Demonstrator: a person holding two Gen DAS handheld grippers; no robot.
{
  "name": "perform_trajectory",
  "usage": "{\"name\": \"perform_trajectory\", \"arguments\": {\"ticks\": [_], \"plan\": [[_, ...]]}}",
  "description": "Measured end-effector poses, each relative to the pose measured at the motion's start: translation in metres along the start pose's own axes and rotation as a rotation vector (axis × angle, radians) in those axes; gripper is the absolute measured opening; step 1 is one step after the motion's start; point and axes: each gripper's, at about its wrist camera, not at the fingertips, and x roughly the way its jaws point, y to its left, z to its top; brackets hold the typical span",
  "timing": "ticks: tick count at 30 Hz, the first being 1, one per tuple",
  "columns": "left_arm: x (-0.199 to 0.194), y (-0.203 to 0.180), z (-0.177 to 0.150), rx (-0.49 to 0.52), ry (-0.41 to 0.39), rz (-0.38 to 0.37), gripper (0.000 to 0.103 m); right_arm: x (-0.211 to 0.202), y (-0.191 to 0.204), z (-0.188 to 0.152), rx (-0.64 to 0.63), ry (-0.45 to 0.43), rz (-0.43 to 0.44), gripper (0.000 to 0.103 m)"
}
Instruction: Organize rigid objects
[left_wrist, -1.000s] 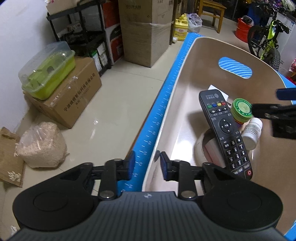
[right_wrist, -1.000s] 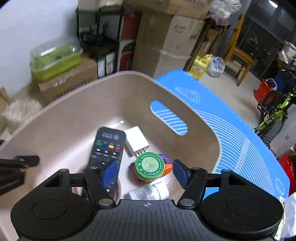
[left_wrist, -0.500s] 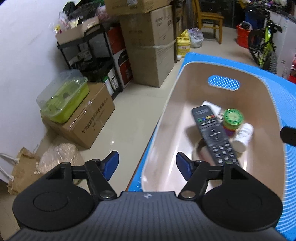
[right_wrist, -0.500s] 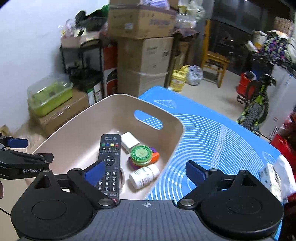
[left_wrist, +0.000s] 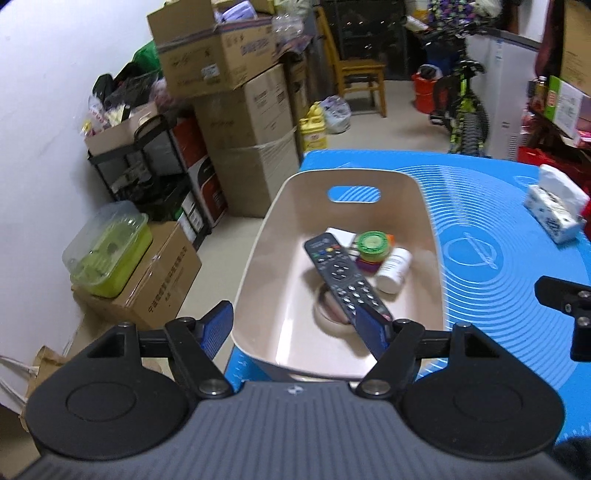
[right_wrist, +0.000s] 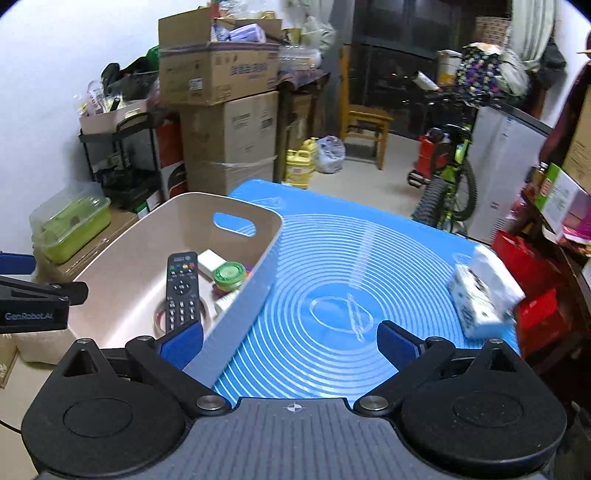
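A beige basket (left_wrist: 255, 251) sits at the left end of a blue mat (right_wrist: 332, 266). Inside it lie a black remote (left_wrist: 343, 277), a green-lidded tin (left_wrist: 373, 242), a white bottle (left_wrist: 393, 275), a white charger (left_wrist: 341, 234) and a tape roll (left_wrist: 328, 314). My left gripper (left_wrist: 293, 317) hovers above the basket's near end, its jaws opening with nothing between them. My right gripper (right_wrist: 288, 330) hangs over the basket's right wall (right_wrist: 258, 266) and the mat, jaws opening wide and empty. The right wrist view shows the same remote (right_wrist: 181, 288) and tin (right_wrist: 229, 273).
A tissue pack (right_wrist: 480, 295) lies at the mat's right edge. Off the table's left side stand stacked cardboard boxes (left_wrist: 240, 122), a black shelf (left_wrist: 155, 173) and a green lidded container (left_wrist: 107, 254) on a carton. A chair (right_wrist: 364, 122) and a bicycle (right_wrist: 447, 184) stand behind.
Both grippers have drawn back and up from the basket and spread their jaws. The left one was nearly closed at the basket's left rim; the right one was low over the green tin.
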Motion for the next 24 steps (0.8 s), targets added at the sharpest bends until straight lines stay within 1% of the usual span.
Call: {"name": "perform_trajectory", "arguments": {"ticks": [4, 8, 12, 15, 19, 24], "plan": [[-0.021, -0.005, -0.012, -0.006, -0.027, -0.026, 0.074, -0.028, -0.006, -0.019, 0.022, -0.023, -0.023, 0.101], [-0.041, -0.016, -0.023, 0.011, -0.059, -0.038, 0.074, -0.051, -0.008, -0.039, 0.049, -0.048, -0.044, 0.101], [-0.057, -0.026, -0.036, -0.015, -0.085, -0.068, 0.074, -0.071, -0.009, -0.062, 0.072, -0.066, -0.065, 0.101], [-0.064, -0.034, -0.047, -0.015, -0.093, -0.078, 0.074, -0.083, -0.013, -0.078, 0.108, -0.076, -0.072, 0.101], [-0.069, -0.045, -0.065, 0.019, -0.095, -0.073, 0.074, -0.096, -0.022, -0.106, 0.171, -0.086, -0.087, 0.101], [-0.076, -0.055, -0.089, 0.045, -0.122, -0.086, 0.074, -0.106, -0.026, -0.138, 0.205, -0.094, -0.106, 0.101]]}}
